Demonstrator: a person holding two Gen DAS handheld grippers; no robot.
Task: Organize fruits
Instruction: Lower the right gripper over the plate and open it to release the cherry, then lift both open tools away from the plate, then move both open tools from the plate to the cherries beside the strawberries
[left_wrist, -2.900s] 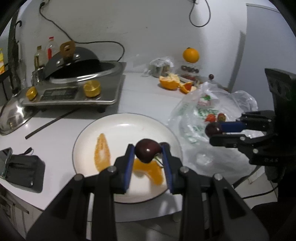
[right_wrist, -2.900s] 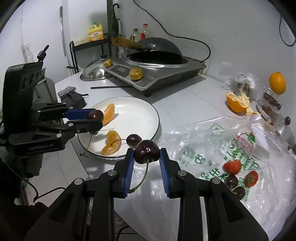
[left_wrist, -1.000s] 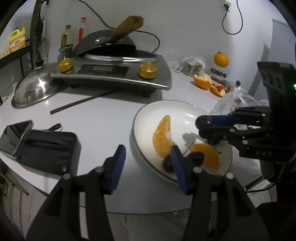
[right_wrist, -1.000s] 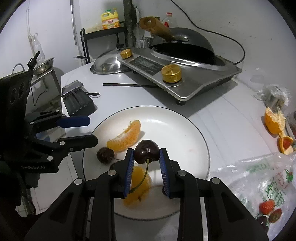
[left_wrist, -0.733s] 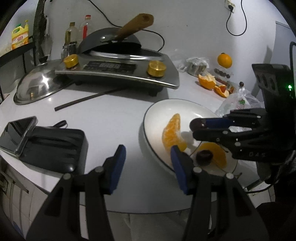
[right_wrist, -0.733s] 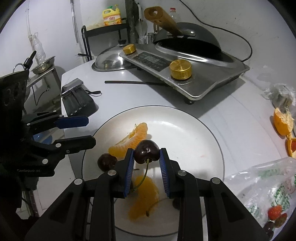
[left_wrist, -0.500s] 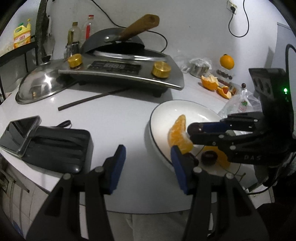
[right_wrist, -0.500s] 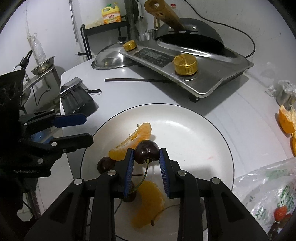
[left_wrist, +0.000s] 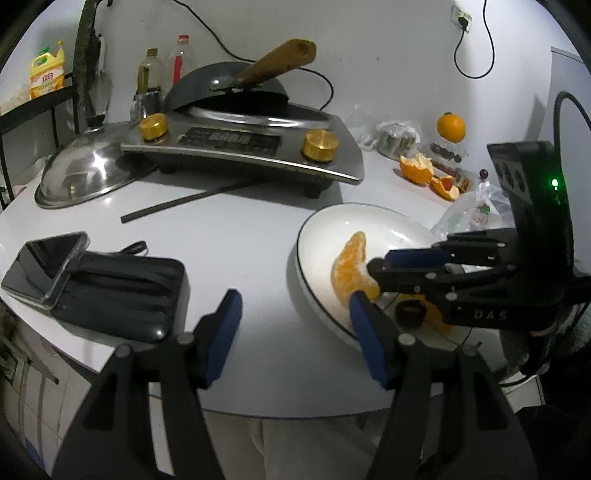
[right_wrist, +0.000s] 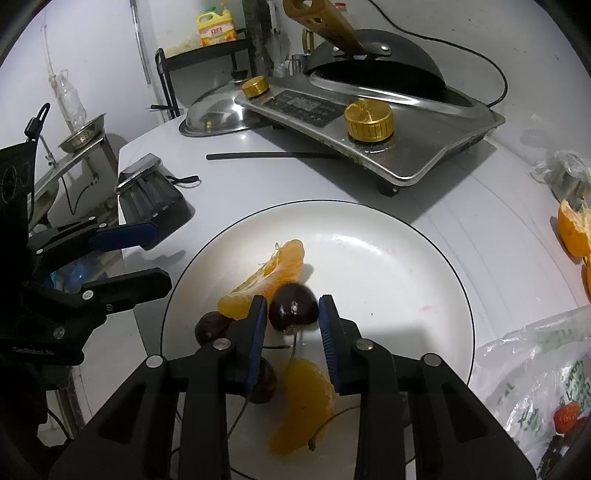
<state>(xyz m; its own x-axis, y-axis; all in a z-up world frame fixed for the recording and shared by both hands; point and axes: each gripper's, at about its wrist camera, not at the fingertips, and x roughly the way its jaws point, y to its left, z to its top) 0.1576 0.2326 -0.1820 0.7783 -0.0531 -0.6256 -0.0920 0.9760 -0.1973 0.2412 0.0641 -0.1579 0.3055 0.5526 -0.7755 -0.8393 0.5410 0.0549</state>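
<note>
Wallet (left_wrist: 122, 291) is lying at the far left with a phone (left_wrist: 44, 264) on it. Next, we are holding the left gripper (left_wrist: 293, 315) wide and empty over the table's (left_wrist: 229, 236) edge. To its right, the plate (right_wrist: 388, 258) is carrying 2 orange segments (right_wrist: 273, 278). There we are gripping a cherry (right_wrist: 293, 311) in the right gripper (right_wrist: 293, 326), low over the plate beside 1 segment.

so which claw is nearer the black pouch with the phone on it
Left. The left claw hangs open just beside the black pouch; the right claw is over the plate.
</note>
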